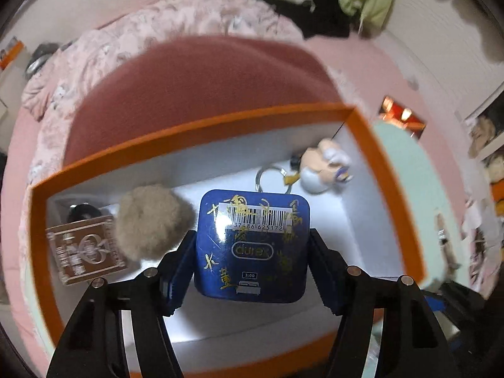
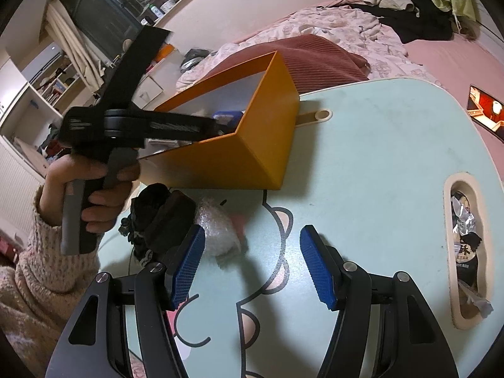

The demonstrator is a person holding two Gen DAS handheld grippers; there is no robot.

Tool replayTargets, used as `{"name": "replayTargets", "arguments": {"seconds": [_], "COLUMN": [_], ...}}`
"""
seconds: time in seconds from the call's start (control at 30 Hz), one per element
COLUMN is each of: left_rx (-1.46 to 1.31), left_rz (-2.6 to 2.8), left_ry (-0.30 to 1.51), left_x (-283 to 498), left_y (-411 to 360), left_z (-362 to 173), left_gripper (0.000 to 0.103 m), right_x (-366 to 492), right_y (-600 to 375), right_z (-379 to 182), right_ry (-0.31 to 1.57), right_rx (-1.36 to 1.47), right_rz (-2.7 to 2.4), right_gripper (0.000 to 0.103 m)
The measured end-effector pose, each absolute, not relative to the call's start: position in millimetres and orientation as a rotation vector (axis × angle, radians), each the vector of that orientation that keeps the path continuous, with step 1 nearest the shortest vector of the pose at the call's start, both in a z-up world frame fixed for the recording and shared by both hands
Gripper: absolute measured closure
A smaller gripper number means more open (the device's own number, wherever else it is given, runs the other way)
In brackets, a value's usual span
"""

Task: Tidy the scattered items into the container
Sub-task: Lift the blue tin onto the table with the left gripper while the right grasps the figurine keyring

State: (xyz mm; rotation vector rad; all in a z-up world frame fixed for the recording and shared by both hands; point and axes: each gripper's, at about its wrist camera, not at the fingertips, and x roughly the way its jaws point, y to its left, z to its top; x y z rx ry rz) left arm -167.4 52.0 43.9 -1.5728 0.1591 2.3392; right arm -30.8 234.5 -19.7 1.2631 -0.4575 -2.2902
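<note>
My left gripper [image 1: 252,234] hangs inside the orange container [image 1: 204,132], shut on a blue box [image 1: 252,245] with gold writing and a barcode; both pads press its sides. On the container's white floor lie a beige pompom [image 1: 151,220], a brown card [image 1: 86,252], a black object [image 1: 83,212] and a figure keychain [image 1: 324,170]. The right wrist view shows the orange container [image 2: 239,157] on the mint table [image 2: 378,157], with a hand [image 2: 91,189] holding the left gripper over its rim. My right gripper [image 2: 252,236] stands open and empty above the table. A bubble-wrapped item [image 2: 217,230] and a dark bundle [image 2: 160,217] lie beside its left finger.
The table has a cartoon print and a long slot [image 2: 466,252] at its right holding packets. Behind the container lie a red cushion [image 1: 195,88] and a pink floral quilt [image 2: 346,28] on a bed. Clothes are piled at the far end, and shelves stand at the left.
</note>
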Motion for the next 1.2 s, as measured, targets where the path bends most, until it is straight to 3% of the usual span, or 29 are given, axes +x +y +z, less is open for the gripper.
{"name": "replayTargets", "arguments": {"seconds": [0.27,0.6,0.8,0.93,1.07,1.13,1.2], "left_rx": [-1.342,-1.389,-1.38,-1.363,-1.354,-1.348,-1.346], "left_rz": [2.339,2.269,2.342,2.375,2.468,2.482,2.439], "left_ry": [-0.066,-0.188,-0.241,-0.249,-0.27,-0.249,-0.216], "left_x": [-117.3,-64.9,-55.5,-53.0,-49.0,-46.2,-42.1], "left_y": [8.8,-19.4,-26.3,-27.7,-35.8,-35.4,-29.8], "left_z": [107.9,58.1,43.7,39.0,37.5,36.5,35.2], "left_gripper": [0.036,0.036,0.036,0.036,0.036,0.035,0.027], "right_x": [-31.1,-40.7,-62.9,-93.2,-123.5,-133.8,-140.5], "right_y": [236.0,237.4,227.4,200.5,165.3,151.4,137.8], "right_z": [-14.6,2.3,43.1,65.4,58.3,48.4,36.9], "right_ry": [-0.441,-0.35,-0.146,0.114,0.385,0.45,0.553], "right_rx": [1.255,1.215,1.11,1.12,1.198,1.262,1.307], "right_rz": [-2.312,-2.403,-2.496,-2.521,-2.512,-2.466,-2.427], "right_gripper": [0.04,0.04,0.042,0.052,0.067,0.068,0.068]}}
